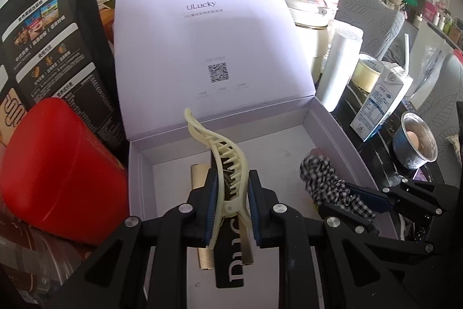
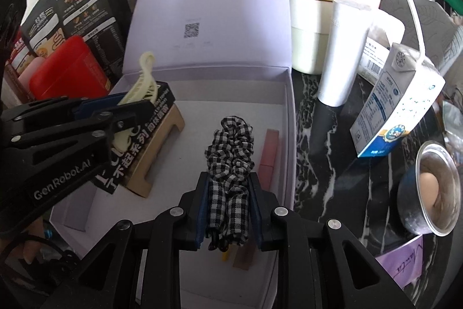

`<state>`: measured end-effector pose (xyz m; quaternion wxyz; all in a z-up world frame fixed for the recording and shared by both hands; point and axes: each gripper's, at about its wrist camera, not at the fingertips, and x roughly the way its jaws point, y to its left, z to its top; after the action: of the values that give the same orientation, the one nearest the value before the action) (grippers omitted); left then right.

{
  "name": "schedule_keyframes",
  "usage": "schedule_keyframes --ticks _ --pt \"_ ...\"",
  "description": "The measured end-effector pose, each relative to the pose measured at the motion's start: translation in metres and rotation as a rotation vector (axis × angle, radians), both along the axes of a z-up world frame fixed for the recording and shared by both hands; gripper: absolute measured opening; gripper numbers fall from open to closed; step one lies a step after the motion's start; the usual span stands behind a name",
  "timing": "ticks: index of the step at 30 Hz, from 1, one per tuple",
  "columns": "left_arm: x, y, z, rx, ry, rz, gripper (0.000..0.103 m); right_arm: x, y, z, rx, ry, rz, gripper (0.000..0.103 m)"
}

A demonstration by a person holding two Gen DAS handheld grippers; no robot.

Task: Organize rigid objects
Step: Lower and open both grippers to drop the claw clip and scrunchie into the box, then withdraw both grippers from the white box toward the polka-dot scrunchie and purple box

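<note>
Claws both hover over the open lavender box (image 2: 286, 118), its lid standing up at the far side. The left claw (image 1: 230, 204) pinches a cream hair clip (image 1: 228, 161) above a black-and-tan package (image 2: 156, 141) on the box's left floor. The right claw (image 2: 228, 210) pinches a black-and-white checked scrunchie (image 2: 231, 146) over the box's right half, beside a pink bar (image 2: 269, 152). A milk carton (image 2: 399, 103) and a metal bowl (image 2: 434, 190) sit right on the dark marbled surface (image 2: 324, 152).

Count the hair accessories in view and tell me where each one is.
2. The cream hair clip is held in the left claw above the open box. The checked scrunchie is held in the right claw over the box too. Others may be hidden.
</note>
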<state>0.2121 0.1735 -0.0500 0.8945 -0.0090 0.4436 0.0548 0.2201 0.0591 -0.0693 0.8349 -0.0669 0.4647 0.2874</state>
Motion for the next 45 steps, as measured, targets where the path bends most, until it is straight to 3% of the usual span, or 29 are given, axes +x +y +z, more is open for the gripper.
schedule_keyframes --ticks 5,31,33,35,36,45 --pt "0.001 0.002 0.001 0.0 0.018 0.014 0.02 0.0 0.001 0.002 0.01 0.003 -0.008 0.04" --pt "-0.008 0.004 0.016 -0.027 0.051 0.048 0.021 -0.028 -0.025 0.04 0.022 -0.063 -0.047 0.04" --pt "-0.009 0.001 0.018 -0.024 0.051 0.041 0.037 -0.031 -0.027 0.041 0.014 -0.064 -0.051 0.04" --pt "-0.011 0.001 0.02 -0.026 0.042 0.039 0.09 -0.032 -0.03 0.043 0.009 -0.067 -0.057 0.04" --pt "-0.013 0.001 0.023 -0.032 0.025 0.043 0.096 -0.032 -0.032 0.044 0.007 -0.068 -0.06 0.04" --pt "-0.025 -0.005 0.034 -0.042 0.002 0.051 0.097 -0.041 -0.042 0.061 0.006 -0.101 -0.069 0.04"
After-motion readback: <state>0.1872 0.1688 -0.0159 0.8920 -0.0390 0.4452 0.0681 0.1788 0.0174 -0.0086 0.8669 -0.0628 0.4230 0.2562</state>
